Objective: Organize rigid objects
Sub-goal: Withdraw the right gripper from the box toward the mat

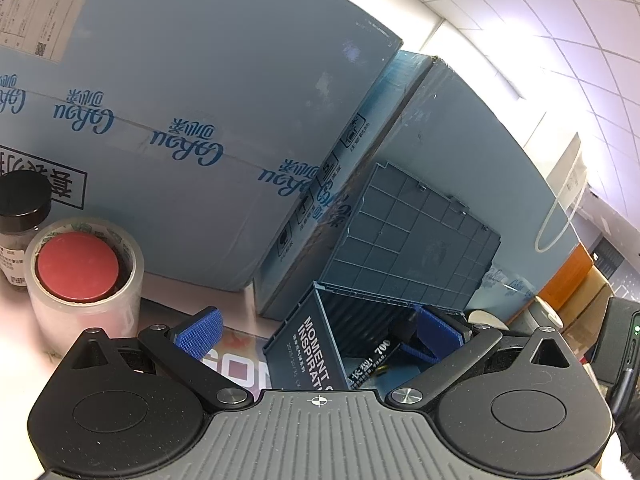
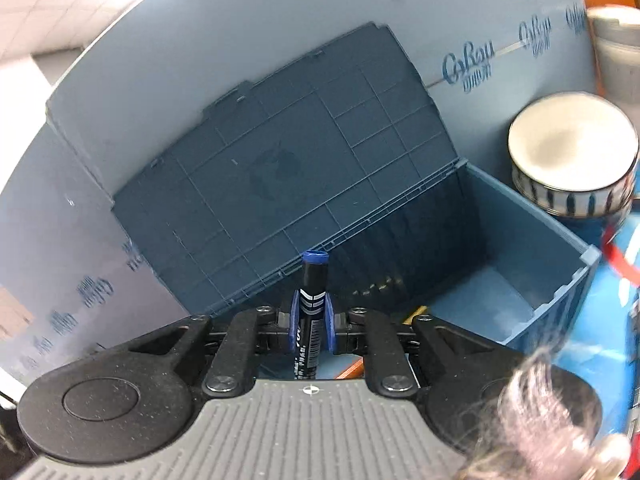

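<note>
A dark blue plastic box stands with its ribbed lid flipped back against a big carton. My right gripper is shut on a black marker with a blue end, which stands upright between the blue pads just above the box's near rim. In the left wrist view the same box with white lettering lies ahead, and a black marker shows inside it. My left gripper is open wide near the box's corner, its pads touching nothing.
Large pale blue cartons wall off the back. A tape roll with a red cap in its core and a black-lidded jar sit at the left. A striped bowl stands right of the box. A fuzzy cuff intrudes.
</note>
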A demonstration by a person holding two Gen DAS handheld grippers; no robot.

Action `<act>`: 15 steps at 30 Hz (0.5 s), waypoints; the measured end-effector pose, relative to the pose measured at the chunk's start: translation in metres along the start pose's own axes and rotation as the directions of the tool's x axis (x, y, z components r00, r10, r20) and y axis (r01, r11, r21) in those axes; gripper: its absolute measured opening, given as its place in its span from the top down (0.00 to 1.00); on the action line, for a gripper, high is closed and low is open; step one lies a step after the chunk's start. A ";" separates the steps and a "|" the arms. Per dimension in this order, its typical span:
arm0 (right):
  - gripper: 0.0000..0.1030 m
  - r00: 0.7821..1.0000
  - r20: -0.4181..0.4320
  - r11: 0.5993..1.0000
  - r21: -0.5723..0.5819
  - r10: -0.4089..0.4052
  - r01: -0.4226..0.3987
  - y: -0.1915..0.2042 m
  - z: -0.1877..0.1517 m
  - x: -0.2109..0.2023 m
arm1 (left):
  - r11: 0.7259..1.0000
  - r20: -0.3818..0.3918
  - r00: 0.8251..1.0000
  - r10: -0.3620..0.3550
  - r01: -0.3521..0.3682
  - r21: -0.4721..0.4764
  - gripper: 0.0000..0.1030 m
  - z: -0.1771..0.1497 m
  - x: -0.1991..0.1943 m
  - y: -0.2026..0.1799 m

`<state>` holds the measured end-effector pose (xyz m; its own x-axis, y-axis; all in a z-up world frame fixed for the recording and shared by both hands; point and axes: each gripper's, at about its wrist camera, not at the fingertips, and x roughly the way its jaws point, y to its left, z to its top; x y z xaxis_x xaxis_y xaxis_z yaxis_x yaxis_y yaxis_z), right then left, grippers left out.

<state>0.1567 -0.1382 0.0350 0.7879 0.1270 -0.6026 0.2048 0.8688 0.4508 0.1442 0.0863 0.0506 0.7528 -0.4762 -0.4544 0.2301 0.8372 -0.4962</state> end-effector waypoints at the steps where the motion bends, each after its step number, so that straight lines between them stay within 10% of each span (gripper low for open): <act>1: 0.86 1.000 0.004 1.000 -0.019 -0.018 0.018 0.002 -0.001 0.000 | 1.000 0.001 1.000 -0.001 0.001 0.000 0.00 0.000 0.000 0.000; 15: 0.50 0.976 0.158 0.977 -0.134 -0.147 0.169 0.011 -0.013 -0.036 | 1.000 0.003 1.000 -0.013 0.013 0.019 0.00 -0.001 -0.003 -0.005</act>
<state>0.1233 -0.1275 0.0528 0.8309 -0.0792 -0.5508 0.2552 0.9339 0.2506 0.1403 0.0835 0.0531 0.7517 -0.4861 -0.4457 0.2516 0.8361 -0.4875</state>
